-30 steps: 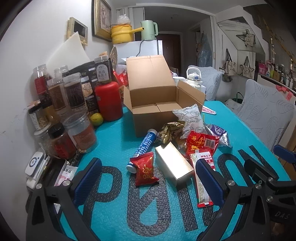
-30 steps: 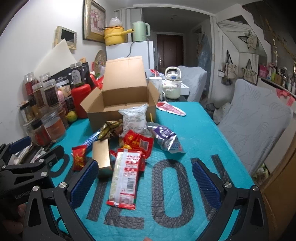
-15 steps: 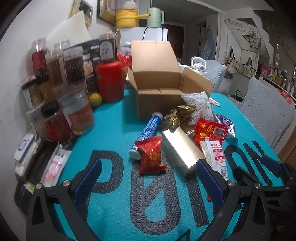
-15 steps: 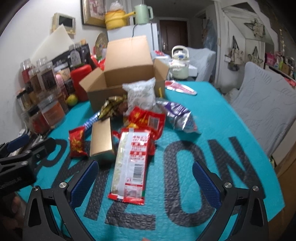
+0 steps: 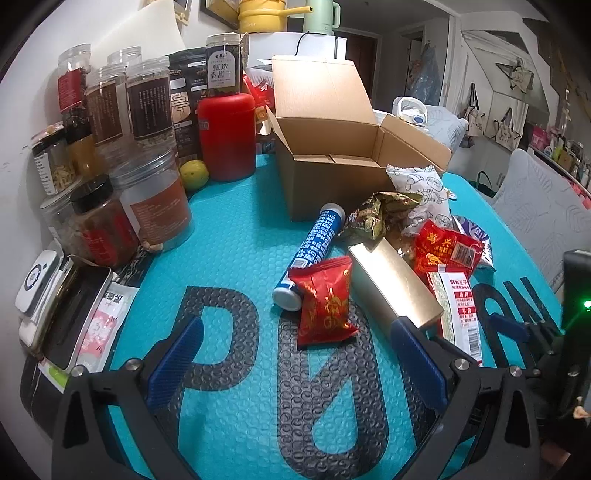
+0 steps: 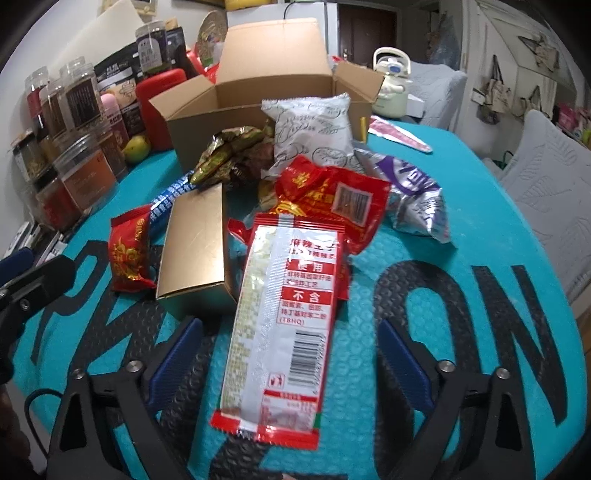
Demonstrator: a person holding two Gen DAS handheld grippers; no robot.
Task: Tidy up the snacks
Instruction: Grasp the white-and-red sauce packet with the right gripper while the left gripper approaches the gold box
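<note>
My right claw (image 6: 290, 363) is apart, jaws just been closing, straddling the long red-and-white foil snack packet (image 6: 280, 317), pads not touching it yet. Pinch mid-length, lift flat, then drop into the open brown cardboard box (image 6: 258, 107) ahead. Left claw (image 5: 295, 356) apart, empty.

We are looking across a table (image 5: 229, 251) covered in a teal bubble-textured mat with big dark letters. A white wall (image 5: 33, 55) is running along its left side, and a framed picture (image 5: 218, 14) is hanging there. Padded grey chairs (image 6: 546, 177) are standing on the right. A dark door (image 6: 352, 26) is showing at the far end, and tote bags (image 5: 506, 125) are hanging on the white wall beyond.
</note>
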